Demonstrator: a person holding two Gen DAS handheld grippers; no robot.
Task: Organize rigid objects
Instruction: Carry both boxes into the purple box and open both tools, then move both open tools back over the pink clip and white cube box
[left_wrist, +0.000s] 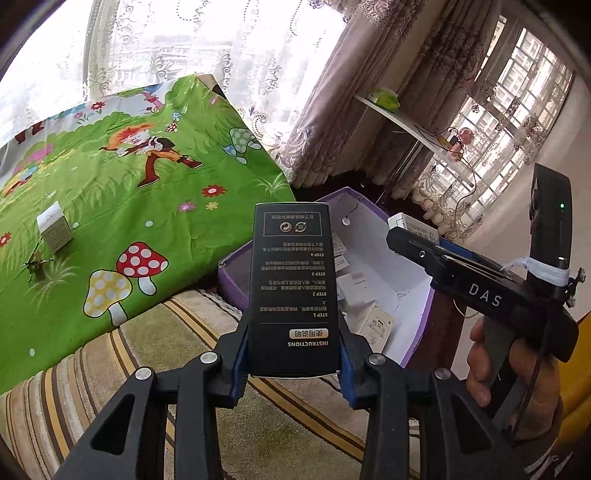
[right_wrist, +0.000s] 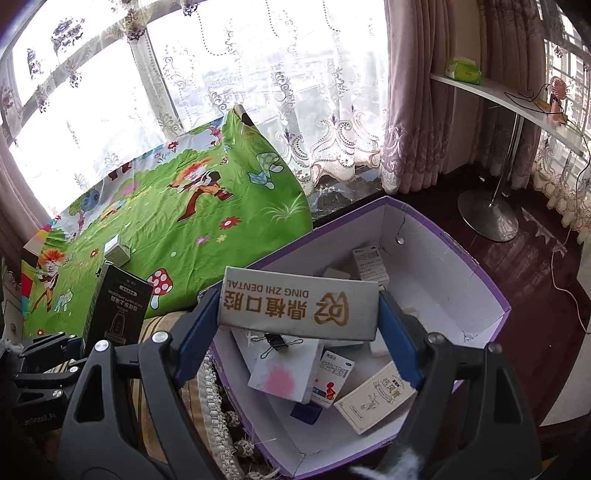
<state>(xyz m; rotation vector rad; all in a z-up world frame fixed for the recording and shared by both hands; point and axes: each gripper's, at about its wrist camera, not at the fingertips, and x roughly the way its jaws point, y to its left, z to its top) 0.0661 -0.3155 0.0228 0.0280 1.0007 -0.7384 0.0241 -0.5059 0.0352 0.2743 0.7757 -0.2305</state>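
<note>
Two boxes gripped: tall black carton (left_wrist: 293, 291) printed "INSTRUCTIONS" in left gripper (left_wrist: 293, 363); grey "DING ZHI DENTAL" box (right_wrist: 300, 308) in right gripper (right_wrist: 295, 332), above open purple storage box (right_wrist: 476, 273).

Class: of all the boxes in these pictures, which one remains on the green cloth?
The small white box; the black box and dental box are gripped, the rest lie in the purple bin.
</note>
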